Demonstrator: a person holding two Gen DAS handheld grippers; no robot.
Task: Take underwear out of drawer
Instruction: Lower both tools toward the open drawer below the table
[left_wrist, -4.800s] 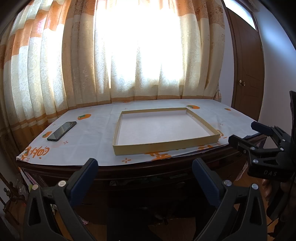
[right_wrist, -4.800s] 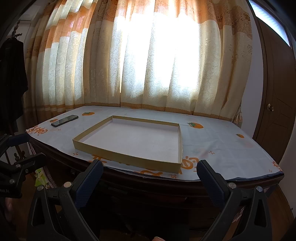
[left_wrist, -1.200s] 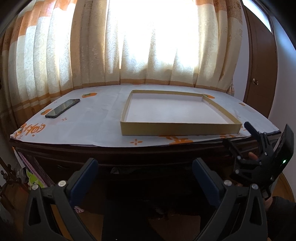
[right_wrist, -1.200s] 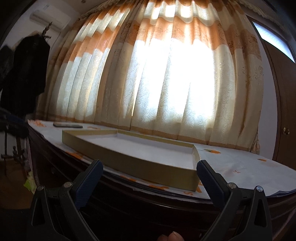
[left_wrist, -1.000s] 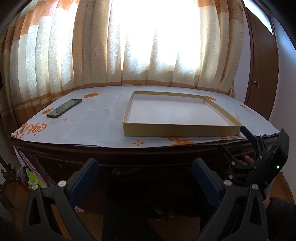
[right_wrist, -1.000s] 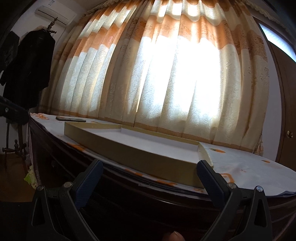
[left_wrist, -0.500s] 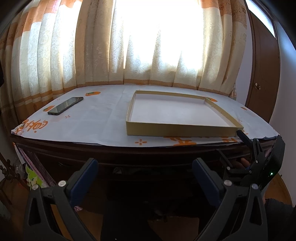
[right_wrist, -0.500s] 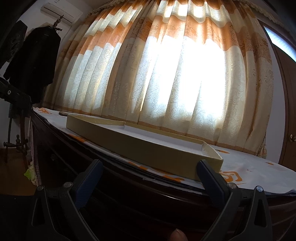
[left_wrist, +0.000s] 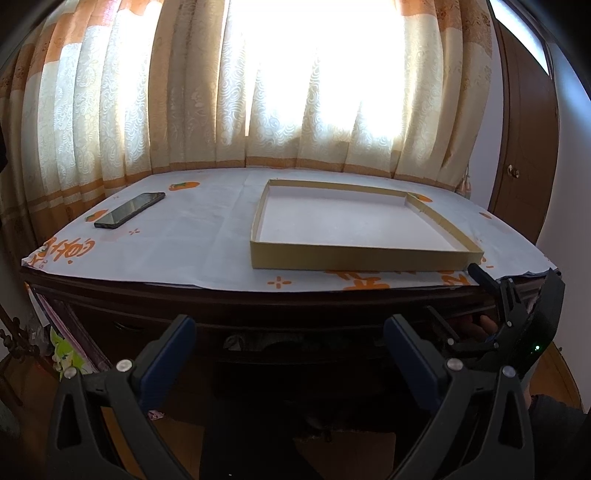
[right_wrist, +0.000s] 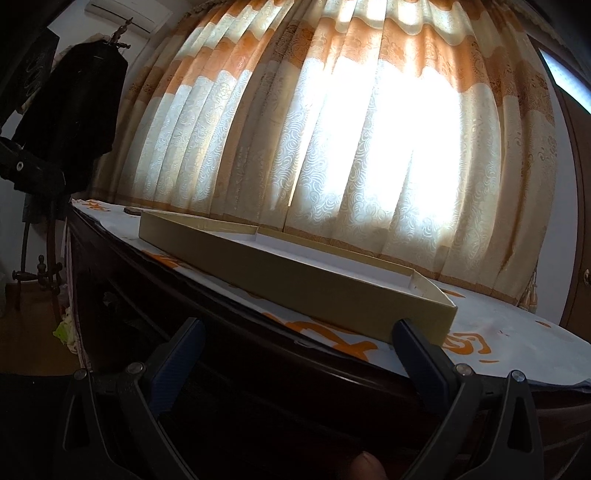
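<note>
Both hand-held grippers are spread wide and grip nothing: the left hand-held gripper (left_wrist: 286, 338) faces the dark front of the bench (left_wrist: 192, 236), the right hand-held gripper (right_wrist: 297, 341) sits low under its front edge. On the bench, a shallow cardboard tray (left_wrist: 364, 258) lies near that edge; a phone (left_wrist: 129, 209) lies well left of it. Below the edge a drawer (left_wrist: 295, 338) gapes slightly, crumpled underwear (left_wrist: 245, 339) inside. Curtains (left_wrist: 295, 92) hang behind.
</note>
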